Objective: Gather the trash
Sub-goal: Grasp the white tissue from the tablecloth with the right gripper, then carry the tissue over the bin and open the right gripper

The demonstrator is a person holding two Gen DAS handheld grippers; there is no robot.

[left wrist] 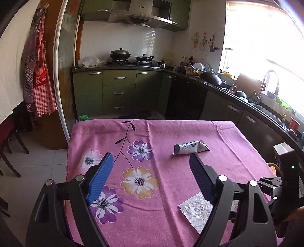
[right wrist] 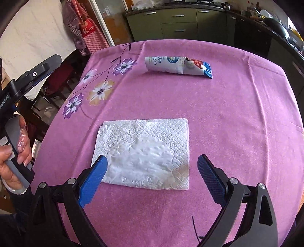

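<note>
Right hand-held gripper [right wrist: 151,164] wide open, straddling napkin [right wrist: 144,152].

A kitchen with olive-green cabinets [left wrist: 119,89] runs along the far wall and turns down the right side under a dark worktop [left wrist: 218,85], where a gas hob [left wrist: 131,63] carries a lidded wok [left wrist: 120,54] and a smaller pan [left wrist: 144,57] beneath a steel range hood [left wrist: 140,18]. White tiled walls [left wrist: 121,39] catch hard daylight from a blown-out window [left wrist: 266,38] on the right, above a tall curved tap [left wrist: 267,83] and sink. To the left, checked aprons [left wrist: 39,76] hang by a sliding door frame [left wrist: 58,72] over a pale tiled floor [left wrist: 41,165], and a pink flowered cloth [left wrist: 190,133] covers the counter in front.
</note>
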